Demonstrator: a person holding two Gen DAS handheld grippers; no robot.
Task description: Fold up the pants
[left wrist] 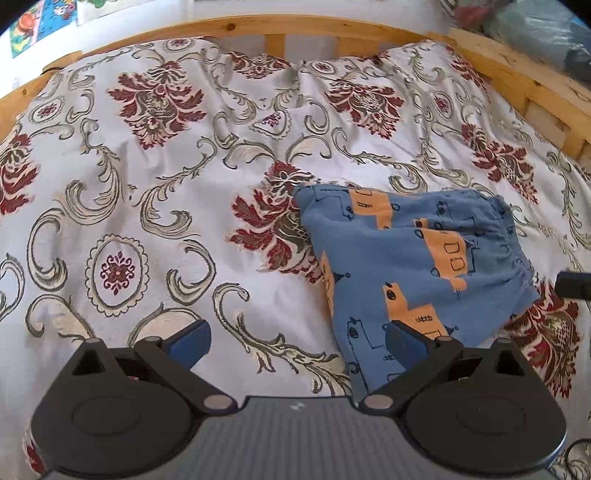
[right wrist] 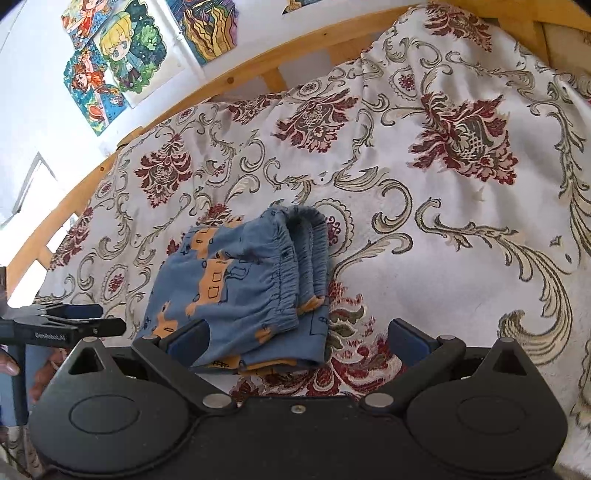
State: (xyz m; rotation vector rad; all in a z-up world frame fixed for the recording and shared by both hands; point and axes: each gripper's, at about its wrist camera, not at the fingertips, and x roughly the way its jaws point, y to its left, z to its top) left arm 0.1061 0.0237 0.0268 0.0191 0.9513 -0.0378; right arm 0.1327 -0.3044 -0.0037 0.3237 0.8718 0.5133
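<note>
The blue pants [left wrist: 402, 258] with orange house prints lie folded into a small stack on the patterned bedspread [left wrist: 155, 177]. In the right wrist view the pants [right wrist: 243, 280] show their elastic waistband layers stacked at the right side. My left gripper [left wrist: 297, 338] is open and empty, just in front of the stack's near left corner; its right finger [left wrist: 404, 341] overlaps the cloth edge. My right gripper [right wrist: 297, 339] is open and empty, at the stack's near edge. The left gripper also shows at the left of the right wrist view [right wrist: 74, 321].
A wooden bed rail [left wrist: 280, 27] runs along the far side and right side of the bed. Drawings [right wrist: 122, 59] hang on the wall behind. The bedspread [right wrist: 461, 258] is wrinkled. The tip of the right gripper [left wrist: 574, 283] shows at the right edge of the left wrist view.
</note>
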